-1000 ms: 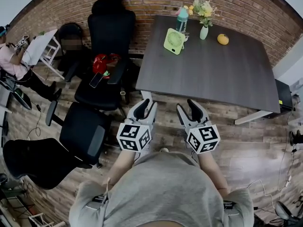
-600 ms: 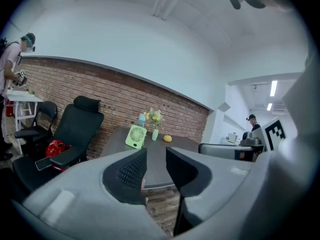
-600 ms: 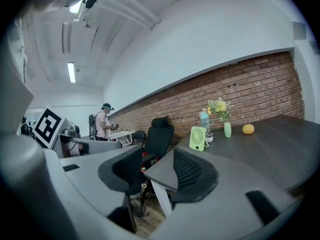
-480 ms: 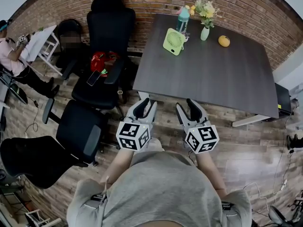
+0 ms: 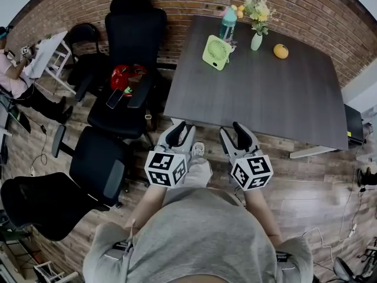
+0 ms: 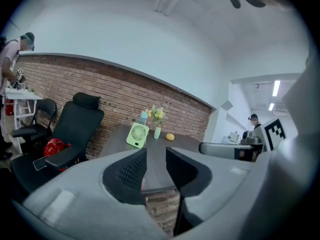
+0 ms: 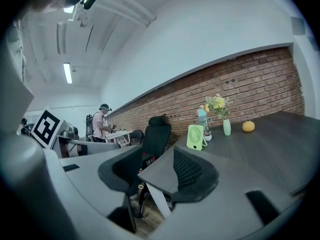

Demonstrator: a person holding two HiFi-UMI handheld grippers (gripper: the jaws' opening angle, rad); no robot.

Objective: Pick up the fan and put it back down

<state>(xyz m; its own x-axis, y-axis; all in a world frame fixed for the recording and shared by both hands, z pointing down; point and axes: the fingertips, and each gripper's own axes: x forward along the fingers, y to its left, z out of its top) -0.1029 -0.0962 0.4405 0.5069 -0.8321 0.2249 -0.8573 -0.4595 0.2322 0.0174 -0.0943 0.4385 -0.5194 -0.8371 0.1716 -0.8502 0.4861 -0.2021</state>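
Note:
A small light-green fan (image 5: 217, 50) stands upright near the far left corner of the dark table (image 5: 265, 99). It also shows far off in the left gripper view as the fan (image 6: 137, 134) and in the right gripper view as the fan (image 7: 196, 136). My left gripper (image 5: 179, 128) hangs just short of the table's near edge, its jaws apart with nothing between them. My right gripper (image 5: 234, 130) is beside it, open and empty. Both point toward the table, well short of the fan. The left gripper (image 6: 156, 156) and right gripper (image 7: 159, 164) frame only table and floor.
Behind the fan stand a teal bottle (image 5: 228, 22), a vase of flowers (image 5: 256, 37) and an orange (image 5: 280, 50). Black office chairs (image 5: 126, 69) crowd the left; one holds a red object (image 5: 122, 77) and a phone (image 5: 113, 99). A person (image 5: 17, 75) sits far left. A brick wall runs behind.
Both grippers have come closer to the table's near edge, side by side. The table and fan sit a little nearer in view. The jaws have kept their opening.

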